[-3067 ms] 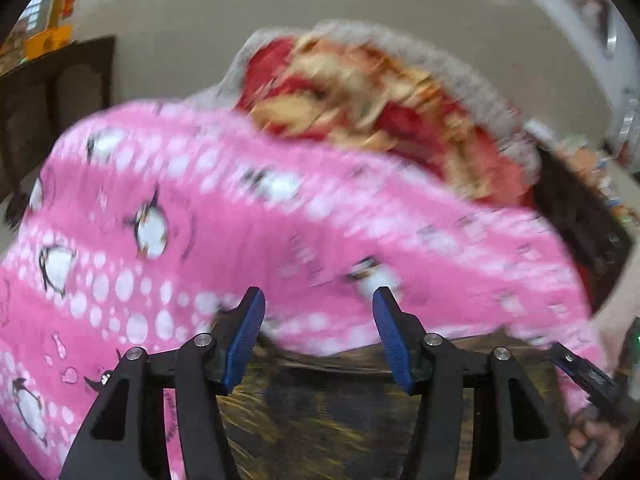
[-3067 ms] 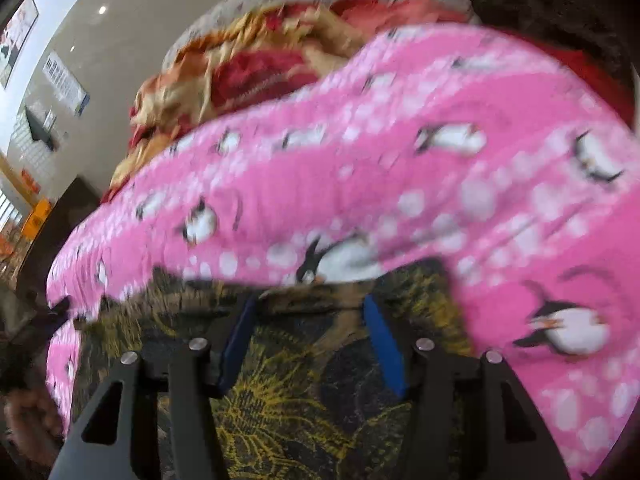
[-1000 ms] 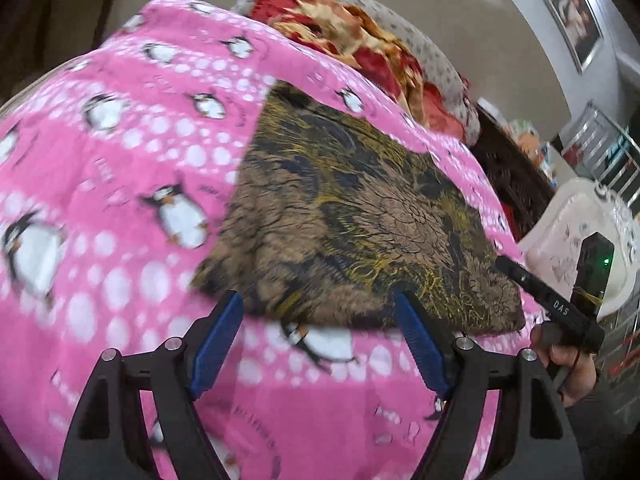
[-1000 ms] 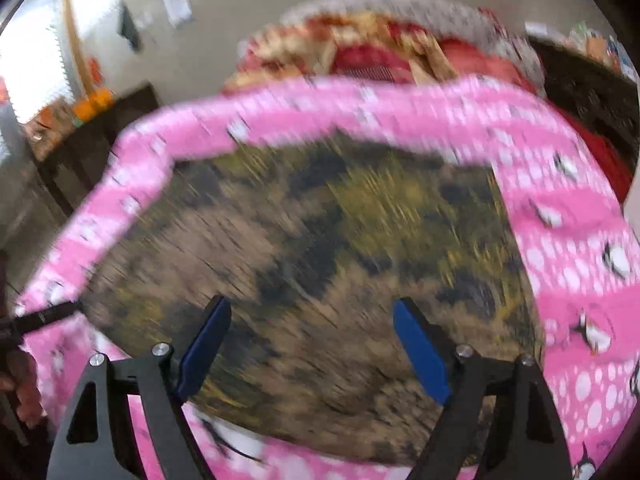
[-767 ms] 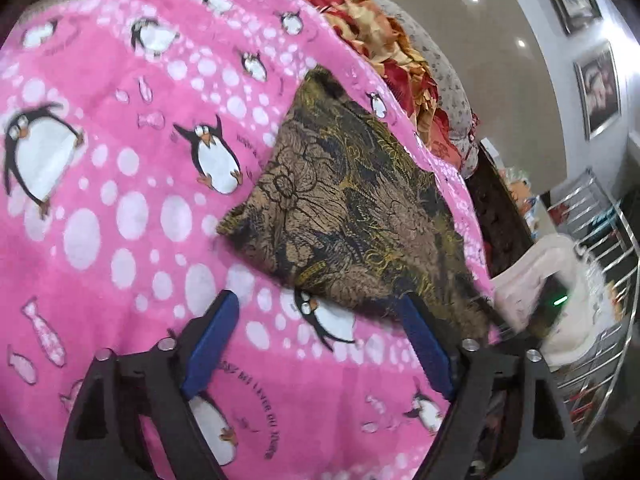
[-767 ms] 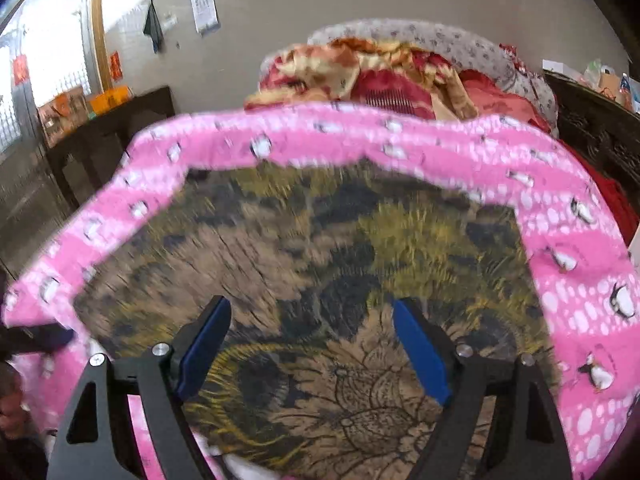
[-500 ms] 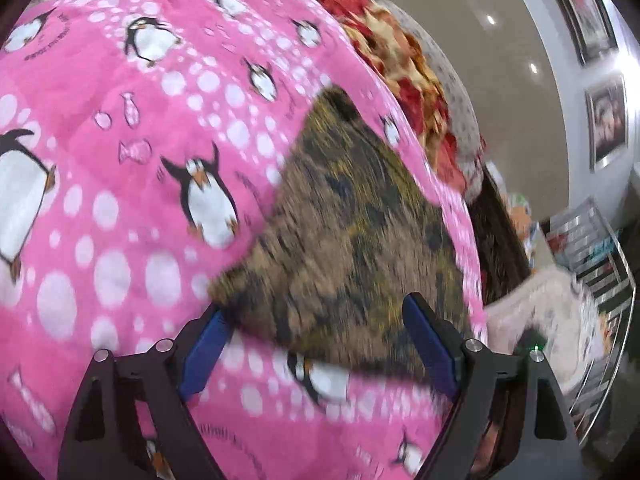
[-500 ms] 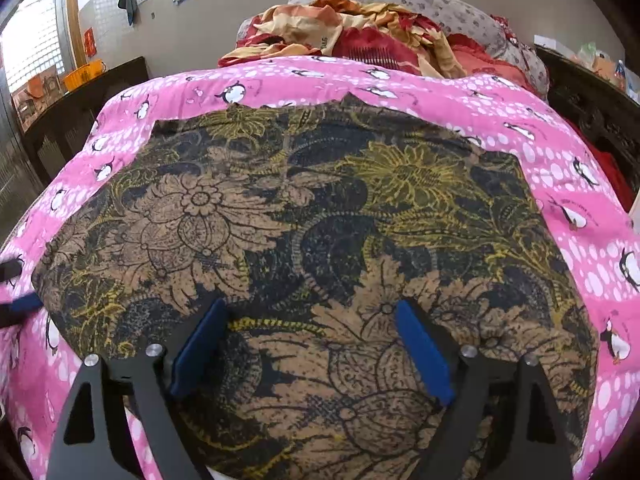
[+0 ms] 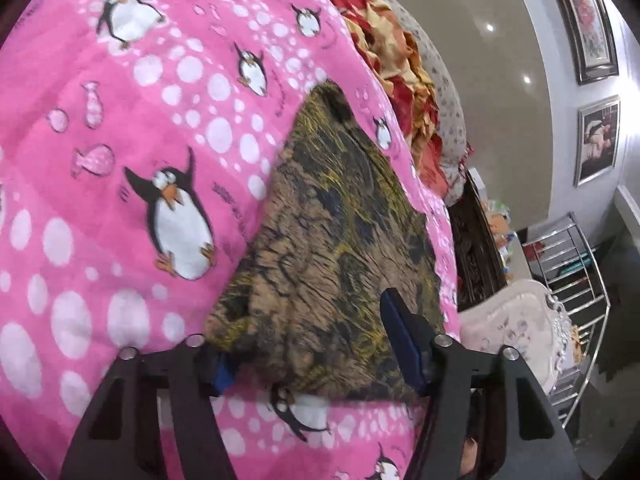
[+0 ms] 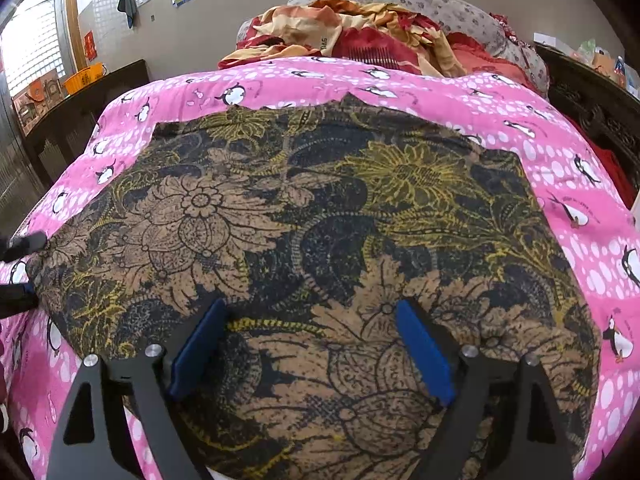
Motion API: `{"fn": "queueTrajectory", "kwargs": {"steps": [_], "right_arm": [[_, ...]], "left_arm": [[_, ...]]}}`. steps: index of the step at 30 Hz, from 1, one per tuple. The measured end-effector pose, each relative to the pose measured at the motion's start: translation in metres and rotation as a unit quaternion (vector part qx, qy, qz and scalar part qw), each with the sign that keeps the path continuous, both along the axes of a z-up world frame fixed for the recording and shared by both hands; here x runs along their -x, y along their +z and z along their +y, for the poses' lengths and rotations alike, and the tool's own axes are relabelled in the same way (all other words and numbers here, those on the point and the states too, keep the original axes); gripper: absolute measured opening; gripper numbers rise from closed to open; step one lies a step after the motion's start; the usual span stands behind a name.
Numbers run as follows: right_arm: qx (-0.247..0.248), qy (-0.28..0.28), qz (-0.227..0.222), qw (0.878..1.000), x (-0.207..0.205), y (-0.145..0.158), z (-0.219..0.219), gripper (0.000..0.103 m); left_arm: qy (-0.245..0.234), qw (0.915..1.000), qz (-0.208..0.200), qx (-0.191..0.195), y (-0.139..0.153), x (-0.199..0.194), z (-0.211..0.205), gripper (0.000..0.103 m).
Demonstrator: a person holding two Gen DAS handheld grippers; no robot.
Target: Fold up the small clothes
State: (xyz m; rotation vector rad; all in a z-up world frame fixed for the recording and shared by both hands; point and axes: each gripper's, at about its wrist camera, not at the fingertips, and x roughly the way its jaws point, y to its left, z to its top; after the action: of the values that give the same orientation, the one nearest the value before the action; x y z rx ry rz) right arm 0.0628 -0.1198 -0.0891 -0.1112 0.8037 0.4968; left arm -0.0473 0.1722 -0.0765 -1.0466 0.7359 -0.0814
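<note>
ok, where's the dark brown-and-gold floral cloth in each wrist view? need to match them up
Left wrist: the dark brown-and-gold floral cloth runs diagonally from upper centre to the lower middle, its near corner between the left gripper fingers.
Right wrist: it fills the centre, spread flat under the open right gripper.
Shared landmark: the red-and-yellow crumpled bedding beyond the pink penguin blanket.

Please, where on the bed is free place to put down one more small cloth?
Free: the pink penguin blanket between the dark floral cloth and the carved dark bed rail; also the wide pink stretch on the cloth's other side. Crowded: the far end, under the crumpled red-and-yellow bedding, and the near edge by both grippers.
</note>
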Motion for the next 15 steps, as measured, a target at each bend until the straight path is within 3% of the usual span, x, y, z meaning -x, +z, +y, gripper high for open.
{"fn": "queueTrajectory", "kwargs": {"steps": [2,4,5,11,15], "right_arm": [[0.000,0.000,0.000,1.000,0.000,0.000,0.000,0.091],[0.000,0.000,0.001,1.000,0.000,0.000,0.001,0.091],[-0.001,0.000,0.001,1.000,0.000,0.000,0.001,0.091],[0.007,-0.001,0.004,1.000,-0.003,-0.001,-0.001,0.096],[0.010,0.000,0.005,1.000,-0.005,-0.002,0.001,0.097]], "left_arm": [[-0.025,0.9994,-0.003,-0.023,0.004,-0.002,-0.010,0.044],[-0.005,0.9996,-0.002,-0.027,0.001,0.002,-0.004,0.041],[0.007,0.9997,-0.001,-0.021,-0.002,0.004,0.001,0.033],[0.027,0.9992,0.008,-0.028,-0.012,0.011,0.010,0.008],[0.036,0.9990,0.015,-0.023,-0.015,0.015,0.014,0.000]]}}
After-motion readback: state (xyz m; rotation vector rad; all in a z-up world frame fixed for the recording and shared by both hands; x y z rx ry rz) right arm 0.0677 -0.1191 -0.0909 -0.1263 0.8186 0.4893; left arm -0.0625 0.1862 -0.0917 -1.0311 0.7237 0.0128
